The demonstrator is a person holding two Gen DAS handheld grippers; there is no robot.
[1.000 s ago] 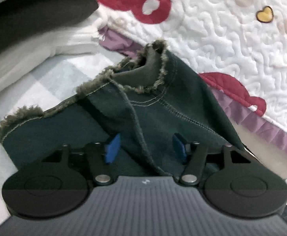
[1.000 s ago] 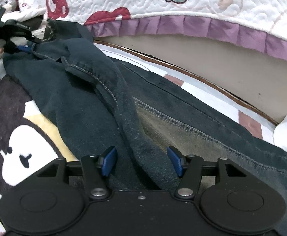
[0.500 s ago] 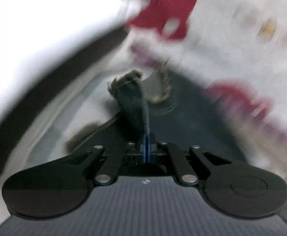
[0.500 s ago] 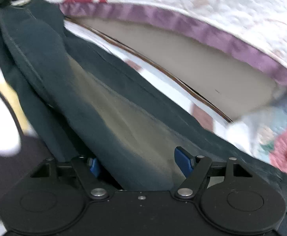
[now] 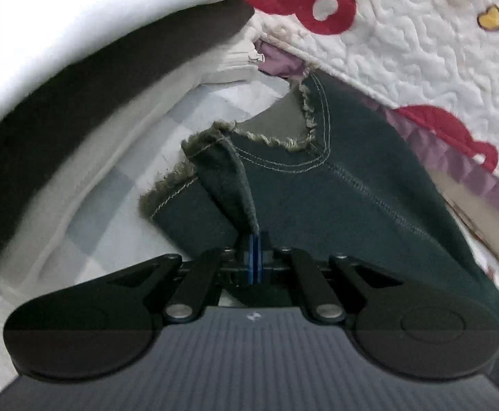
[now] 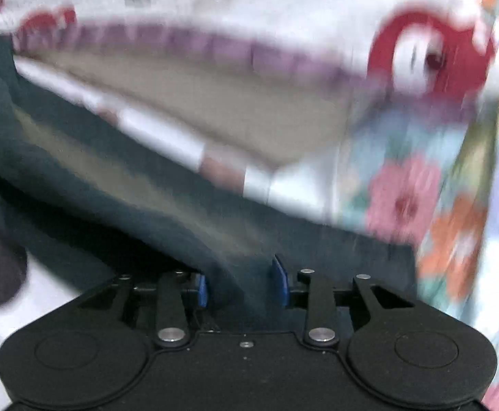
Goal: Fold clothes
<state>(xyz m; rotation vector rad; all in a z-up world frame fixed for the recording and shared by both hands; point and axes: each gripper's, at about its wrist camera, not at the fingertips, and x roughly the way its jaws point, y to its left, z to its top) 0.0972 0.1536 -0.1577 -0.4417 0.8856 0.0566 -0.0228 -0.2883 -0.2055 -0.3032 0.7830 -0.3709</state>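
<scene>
Both jaws have closed on one pair of jeans (image 5: 335, 185).

2 close wrist views, shared jeans (image 5: 352, 205)

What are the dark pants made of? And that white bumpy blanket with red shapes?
The dark pants look like denim: heavy weave, pale double stitching, a frayed raw hem. The left gripper pinches a fold. The white blanket looks like quilted cotton, puffy with squiggly stitching, though the fibre is a guess.
</scene>
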